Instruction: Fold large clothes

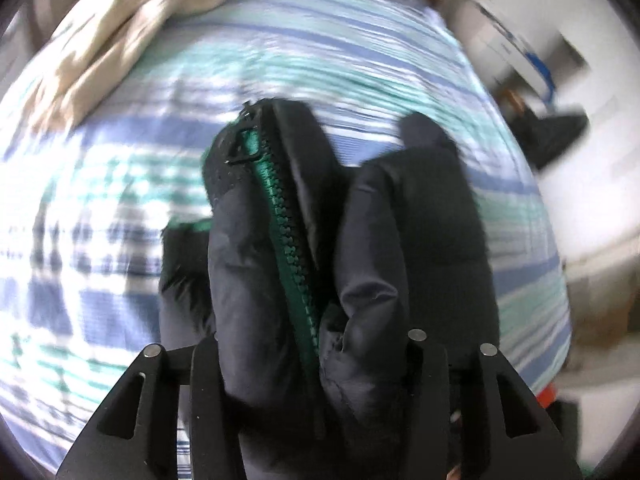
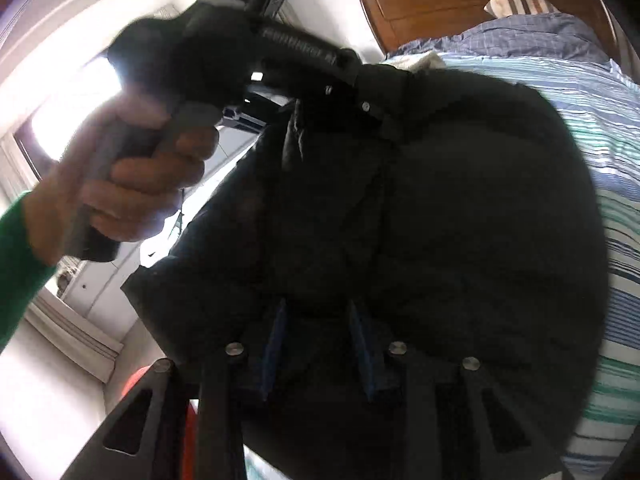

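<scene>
Jacket (image 2: 440, 200): big, black and puffy, held up over the striped bed (image 1: 100, 200).
Left gripper (image 1: 316, 360): fingers pinch the jacket edge by the green zipper (image 1: 288, 240).
Right gripper (image 2: 316, 344): blue pads (image 2: 276, 340) sit deep in dark cloth, probably pinching it; hard to see.
Folding: not started, no neat fold shows yet.
Left to do: lay it flat, then fold.
Containers: none seen.

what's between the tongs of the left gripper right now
In the left wrist view, a bunched fold of the dark padded jacket, with its green zipper, fills the gap of the left gripper.
</scene>
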A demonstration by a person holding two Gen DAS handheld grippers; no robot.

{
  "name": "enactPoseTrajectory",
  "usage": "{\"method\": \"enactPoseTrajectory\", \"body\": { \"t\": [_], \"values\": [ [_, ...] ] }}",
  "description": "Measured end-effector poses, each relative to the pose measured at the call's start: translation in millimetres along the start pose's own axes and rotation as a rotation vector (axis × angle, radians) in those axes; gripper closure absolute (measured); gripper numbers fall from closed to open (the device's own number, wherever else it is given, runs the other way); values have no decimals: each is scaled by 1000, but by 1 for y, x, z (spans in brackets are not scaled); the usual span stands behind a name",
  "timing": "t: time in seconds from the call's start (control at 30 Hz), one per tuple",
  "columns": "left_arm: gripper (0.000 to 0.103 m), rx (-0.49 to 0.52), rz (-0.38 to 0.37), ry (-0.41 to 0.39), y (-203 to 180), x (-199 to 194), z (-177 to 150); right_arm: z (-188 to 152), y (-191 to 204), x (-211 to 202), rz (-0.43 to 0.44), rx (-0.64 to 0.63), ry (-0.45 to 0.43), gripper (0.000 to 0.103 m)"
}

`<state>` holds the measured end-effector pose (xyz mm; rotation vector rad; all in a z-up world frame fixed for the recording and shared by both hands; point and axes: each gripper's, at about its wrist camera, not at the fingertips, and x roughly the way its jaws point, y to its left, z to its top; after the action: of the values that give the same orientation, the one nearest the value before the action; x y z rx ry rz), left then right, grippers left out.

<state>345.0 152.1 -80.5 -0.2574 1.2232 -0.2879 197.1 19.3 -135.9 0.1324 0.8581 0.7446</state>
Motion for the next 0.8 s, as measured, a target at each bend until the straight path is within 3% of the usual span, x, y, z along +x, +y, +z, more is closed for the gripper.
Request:
{"method": "enactPoseTrajectory", "body": {
  "t": [0.1, 0.2, 0.33, 0.43, 0.5, 0.57, 0.7, 0.8],
  "values": [
    [48, -203, -36, -22, 38, 20, -4, -1, 4, 23, -47, -29, 13, 72],
    [42, -284, -78, -33, 62, 40, -11, -8, 16, 34, -115, -104, 20, 72],
    [41, -308, -143, -41, 75, 51, -18, -15, 24, 30, -118, -123, 22, 72],
    [39, -252, -109, -56, 69, 52, -23, -16, 34, 12, -126, -132, 48, 72],
    [38, -248, -110, -61, 71, 53, -27, -12, 40, -10, -88, -85, 52, 71],
    [38, -267, -140, -53, 84, 55, -24, 1, 35, -35, -68, -43, 20, 70],
    [37, -277, -184, -38, 94, 59, -24, 58, -8, -64, -161, 23, 36, 70],
    [36, -272, -190, -33, 96, 60, -24, 108, -39, -51, -260, 19, 83, 69]
  ]
}}
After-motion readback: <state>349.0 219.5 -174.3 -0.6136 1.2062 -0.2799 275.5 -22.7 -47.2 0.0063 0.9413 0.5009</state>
